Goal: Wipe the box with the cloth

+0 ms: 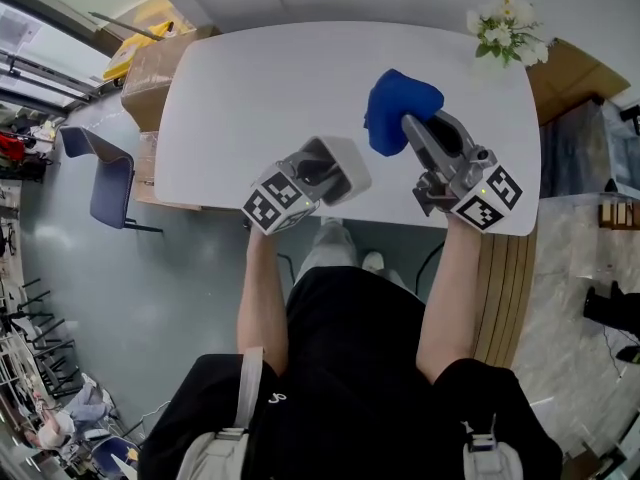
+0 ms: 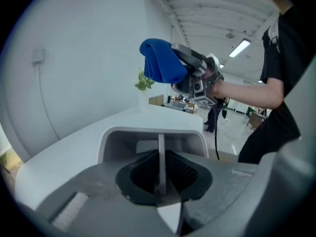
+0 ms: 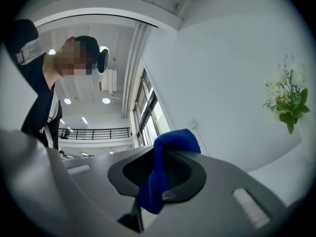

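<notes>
A small white open-topped box (image 1: pixel 343 165) is held up over the near edge of the white table (image 1: pixel 250 88). My left gripper (image 1: pixel 322 175) is shut on one thin wall of the box (image 2: pixel 153 135), which stands pinched between the jaws in the left gripper view. To its right, my right gripper (image 1: pixel 415 130) is shut on a bunched blue cloth (image 1: pixel 398 106). The cloth (image 3: pixel 160 169) hangs from between the jaws in the right gripper view. In the left gripper view, the cloth (image 2: pixel 161 63) is above and beyond the box, apart from it.
White flowers (image 1: pixel 506 26) stand at the table's far right corner. A cardboard box (image 1: pixel 152 68) and a blue chair (image 1: pixel 108 181) sit on the floor to the left. Wooden boards (image 1: pixel 505 288) lean at the right. The person's legs are below the table's near edge.
</notes>
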Motion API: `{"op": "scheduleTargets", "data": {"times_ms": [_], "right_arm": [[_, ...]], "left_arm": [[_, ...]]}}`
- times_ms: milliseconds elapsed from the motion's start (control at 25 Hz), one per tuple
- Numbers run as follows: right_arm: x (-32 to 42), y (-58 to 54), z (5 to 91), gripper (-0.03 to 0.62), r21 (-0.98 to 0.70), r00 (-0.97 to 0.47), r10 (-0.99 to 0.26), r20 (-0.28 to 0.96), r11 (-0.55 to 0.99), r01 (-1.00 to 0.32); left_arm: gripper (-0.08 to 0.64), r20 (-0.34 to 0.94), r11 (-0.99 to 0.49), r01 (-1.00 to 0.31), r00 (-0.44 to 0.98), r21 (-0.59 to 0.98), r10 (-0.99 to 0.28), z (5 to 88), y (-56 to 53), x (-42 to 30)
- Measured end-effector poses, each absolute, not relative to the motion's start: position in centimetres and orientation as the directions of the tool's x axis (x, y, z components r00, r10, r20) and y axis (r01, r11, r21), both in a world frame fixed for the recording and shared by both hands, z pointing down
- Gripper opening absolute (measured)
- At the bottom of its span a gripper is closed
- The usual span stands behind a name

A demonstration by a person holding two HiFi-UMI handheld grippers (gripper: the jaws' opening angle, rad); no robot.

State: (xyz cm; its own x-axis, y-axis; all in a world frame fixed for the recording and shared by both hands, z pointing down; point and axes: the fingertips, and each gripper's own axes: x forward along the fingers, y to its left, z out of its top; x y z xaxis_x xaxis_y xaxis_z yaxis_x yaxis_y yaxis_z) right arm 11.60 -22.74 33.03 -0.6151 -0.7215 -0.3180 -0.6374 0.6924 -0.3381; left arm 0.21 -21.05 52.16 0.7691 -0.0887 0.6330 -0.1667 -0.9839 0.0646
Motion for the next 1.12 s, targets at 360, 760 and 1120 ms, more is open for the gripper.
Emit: {"op": "scheduleTargets", "data": {"times_ms": [360, 760, 1120], "right_arm": [[13.1, -25.1, 34.5, 0.051, -0.369, -0.533, -0.799, -0.277, 0.601, -0.709], [14.2, -27.7, 36.4, 0.051, -0.406, -0.465, -0.853, -0.237, 0.522, -0.75], [14.3, -29.2, 37.1, 0.052, -0.424, -0.434, -0.877, -0.204, 0.479, -0.769]], "left_arm": [[0.046, 0.763, -0.996, -0.072, 0.646, 0.044, -0.013, 56.2, -22.1, 0.6], [0.047, 0.903, -0.998, 0.069, 0.427, 0.007, 0.036, 61.2, -23.1, -0.1], [0.048, 0.951, -0.982, 0.19, 0.302, 0.004, 0.062, 63.7, -23.7, -0.7]]}}
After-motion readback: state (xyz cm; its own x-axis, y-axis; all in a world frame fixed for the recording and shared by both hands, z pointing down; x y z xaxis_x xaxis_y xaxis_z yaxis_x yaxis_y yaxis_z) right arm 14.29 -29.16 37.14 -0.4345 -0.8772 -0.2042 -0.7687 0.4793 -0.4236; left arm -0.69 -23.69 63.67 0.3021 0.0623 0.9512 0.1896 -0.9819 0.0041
